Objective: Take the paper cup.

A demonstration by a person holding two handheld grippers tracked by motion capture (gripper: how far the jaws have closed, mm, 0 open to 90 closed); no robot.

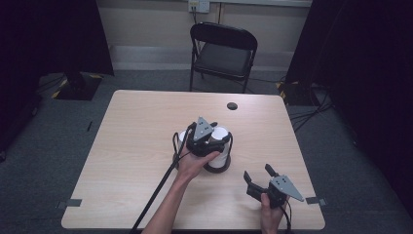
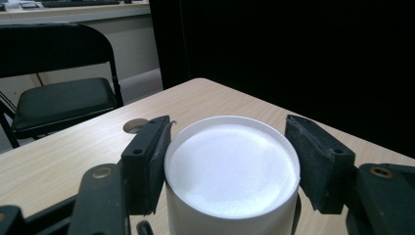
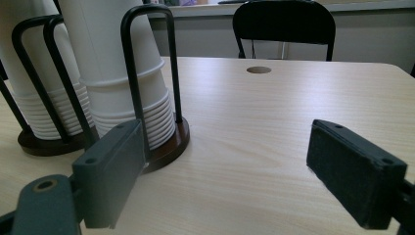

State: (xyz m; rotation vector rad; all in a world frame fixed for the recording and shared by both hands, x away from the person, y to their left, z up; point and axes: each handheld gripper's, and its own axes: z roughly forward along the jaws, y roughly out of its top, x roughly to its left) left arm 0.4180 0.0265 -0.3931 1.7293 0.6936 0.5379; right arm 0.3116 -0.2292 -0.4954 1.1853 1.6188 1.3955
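Note:
Two stacks of upturned white paper cups stand in a dark round holder (image 1: 217,168) with black wire loops, mid-table. My left gripper (image 1: 214,139) hovers over the right stack (image 1: 220,132). In the left gripper view its two pads press the sides of the top cup (image 2: 232,166), so my left gripper (image 2: 227,120) is shut on it. The second stack (image 1: 184,136) is partly hidden by the hand. My right gripper (image 1: 257,171) rests low near the front right of the table, open and empty. The right gripper view has the stacks (image 3: 122,63) and holder base (image 3: 169,147) to the left of my right gripper (image 3: 225,132).
A black folding chair (image 1: 224,51) stands beyond the table's far edge. A round cable hole (image 1: 232,106) lies in the tabletop behind the holder. The left gripper's cable (image 1: 156,190) trails to the front edge. Tape marks (image 1: 314,200) sit at the front corners.

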